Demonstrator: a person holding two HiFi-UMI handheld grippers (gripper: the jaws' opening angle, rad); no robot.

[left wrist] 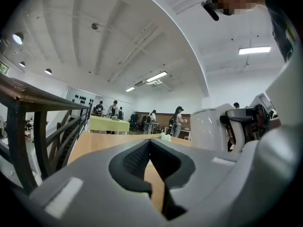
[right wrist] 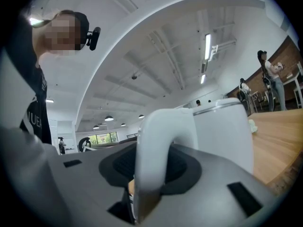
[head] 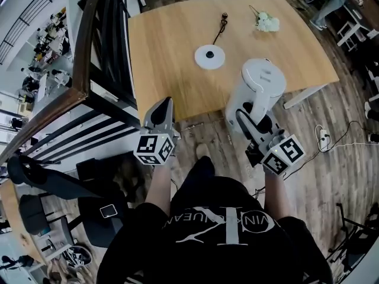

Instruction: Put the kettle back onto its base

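A white kettle (head: 256,87) hangs in the air over the near edge of the wooden table (head: 172,46). My right gripper (head: 244,116) is shut on its handle (right wrist: 154,141), which fills the gap between the jaws in the right gripper view. The round white base (head: 209,57) lies on the table farther in, its black cord (head: 221,27) trailing away. My left gripper (head: 164,102) is shut and holds nothing, level at the table's near edge, left of the kettle. In the left gripper view the kettle (left wrist: 208,129) shows at the right.
A black railing with a wooden handrail (head: 89,52) runs close along the left of the table. A small bunch of white flowers (head: 267,22) lies at the table's far right. A power strip (head: 323,136) and cables lie on the floor at the right.
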